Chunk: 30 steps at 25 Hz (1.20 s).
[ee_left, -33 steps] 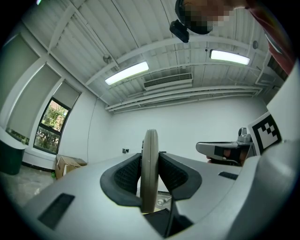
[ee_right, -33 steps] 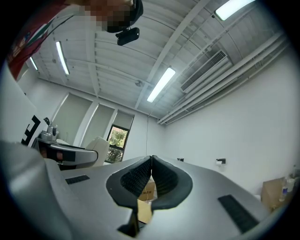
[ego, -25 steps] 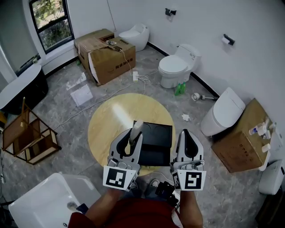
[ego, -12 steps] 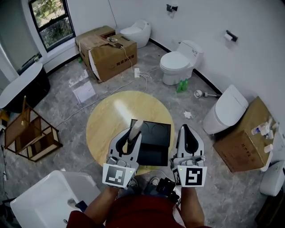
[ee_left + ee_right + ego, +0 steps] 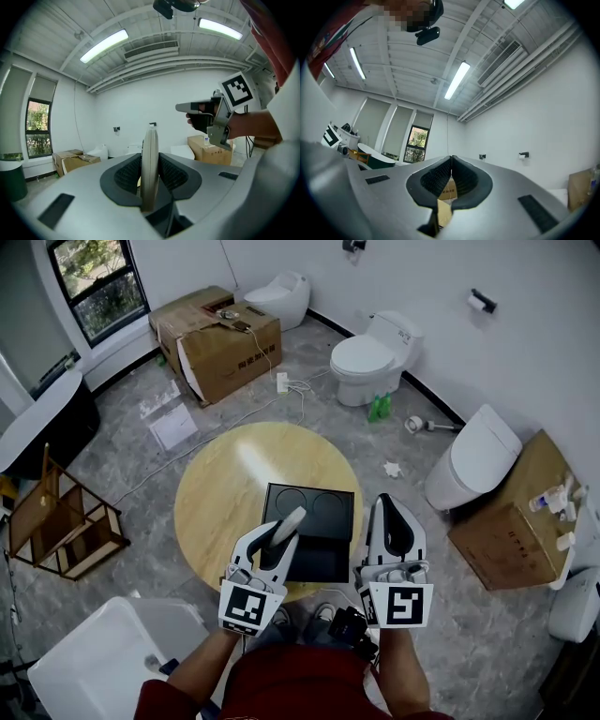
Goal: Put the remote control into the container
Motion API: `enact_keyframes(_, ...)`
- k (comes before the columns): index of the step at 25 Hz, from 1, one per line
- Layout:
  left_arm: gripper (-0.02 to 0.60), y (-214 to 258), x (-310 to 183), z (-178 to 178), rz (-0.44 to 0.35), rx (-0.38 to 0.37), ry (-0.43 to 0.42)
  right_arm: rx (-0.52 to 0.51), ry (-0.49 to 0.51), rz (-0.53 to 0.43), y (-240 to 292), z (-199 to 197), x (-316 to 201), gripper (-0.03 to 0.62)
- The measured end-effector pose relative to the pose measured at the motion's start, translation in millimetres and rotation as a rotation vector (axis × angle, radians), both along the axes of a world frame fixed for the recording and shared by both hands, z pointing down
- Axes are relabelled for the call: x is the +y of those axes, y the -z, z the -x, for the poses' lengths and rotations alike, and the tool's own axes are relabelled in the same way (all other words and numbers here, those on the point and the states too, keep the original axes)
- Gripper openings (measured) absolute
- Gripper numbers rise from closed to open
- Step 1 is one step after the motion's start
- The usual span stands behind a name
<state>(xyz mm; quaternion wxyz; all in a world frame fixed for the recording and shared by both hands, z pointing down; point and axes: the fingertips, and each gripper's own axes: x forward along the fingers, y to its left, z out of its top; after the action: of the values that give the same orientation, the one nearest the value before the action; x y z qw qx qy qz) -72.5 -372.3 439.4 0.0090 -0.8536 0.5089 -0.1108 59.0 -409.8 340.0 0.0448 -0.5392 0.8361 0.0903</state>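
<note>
A slim silver-grey remote control (image 5: 292, 520) sticks out forward from my left gripper (image 5: 279, 542), which is shut on it. It hangs over the near left part of the black square container (image 5: 310, 489) on the round wooden table (image 5: 220, 493). In the left gripper view the remote (image 5: 150, 154) stands edge-on between the ribbed pads, and my right gripper (image 5: 212, 117) shows at the upper right. My right gripper (image 5: 386, 507) is held beside the container's right edge. Its jaws meet with nothing between them (image 5: 451, 161).
Toilets (image 5: 370, 367) stand along the far wall, another toilet (image 5: 473, 465) stands at the right. Cardboard boxes (image 5: 220, 343) sit at the back, one more box (image 5: 506, 531) at the right. A wooden rack (image 5: 61, 521) and a white basin (image 5: 103, 662) are at the left.
My left gripper has sunk toward the container and turned with the remote still in it. The right gripper has shifted only slightly.
</note>
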Motion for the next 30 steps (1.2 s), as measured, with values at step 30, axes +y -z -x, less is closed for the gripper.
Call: enact_keyframes(30, 0.117, -193.5, 18.7, -17.8, 0.474, -0.331, -0.193, -0.004, -0.005, 0.008, -5.4, -1.3, 0.5, 0.021)
